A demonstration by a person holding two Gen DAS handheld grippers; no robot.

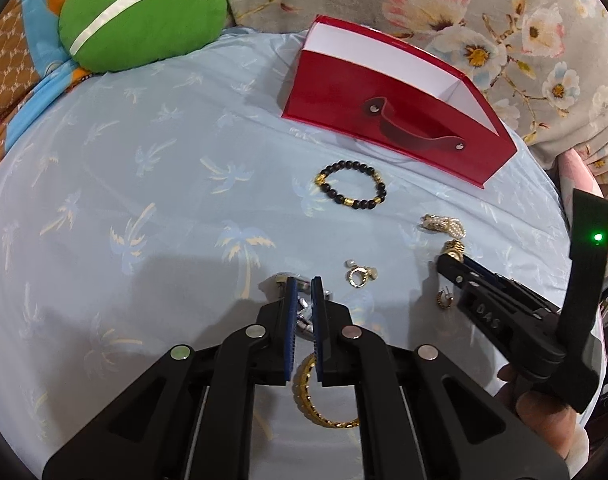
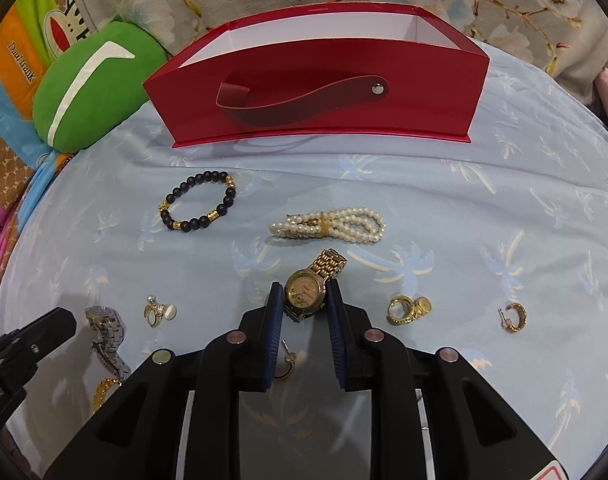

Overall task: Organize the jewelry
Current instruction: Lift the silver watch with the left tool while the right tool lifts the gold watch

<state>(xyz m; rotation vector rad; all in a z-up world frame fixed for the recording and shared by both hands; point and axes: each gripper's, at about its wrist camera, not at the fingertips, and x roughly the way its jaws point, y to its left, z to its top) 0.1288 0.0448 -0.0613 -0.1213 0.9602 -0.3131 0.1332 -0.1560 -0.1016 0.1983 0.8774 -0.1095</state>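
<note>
Jewelry lies spread on a bed under a light blue palm-print sheet (image 2: 483,184), with an open red box (image 2: 319,92) at the far edge and a green cushion (image 2: 92,92) far left.

Left to right in the right wrist view: the left gripper (image 1: 303,292) comes in at the left edge. Its fingers (image 1: 291,320) are nearly together with a narrow gap, and a silver watch (image 2: 106,332) sits under the tips; cannot tell if they actually pinch it. A gold bangle (image 1: 311,396) lies just below those fingers. Next a pair of small white-and-gold earrings (image 2: 158,311), and farther back a black bead bracelet (image 2: 200,202).

In the middle, the right gripper (image 2: 304,300) has its fingers (image 2: 275,320) partly open with a gold watch (image 2: 308,290) between the tips, the face up and the band running away from the camera; contact with the pads is unclear. A small gold hoop (image 2: 288,362) lies lower between the fingers. Beyond the watch sits a pearl bracelet (image 2: 327,226).

To the right lie a gold ring cluster (image 2: 407,309) and then a lone gold hoop earring (image 2: 513,317), well apart.
</note>
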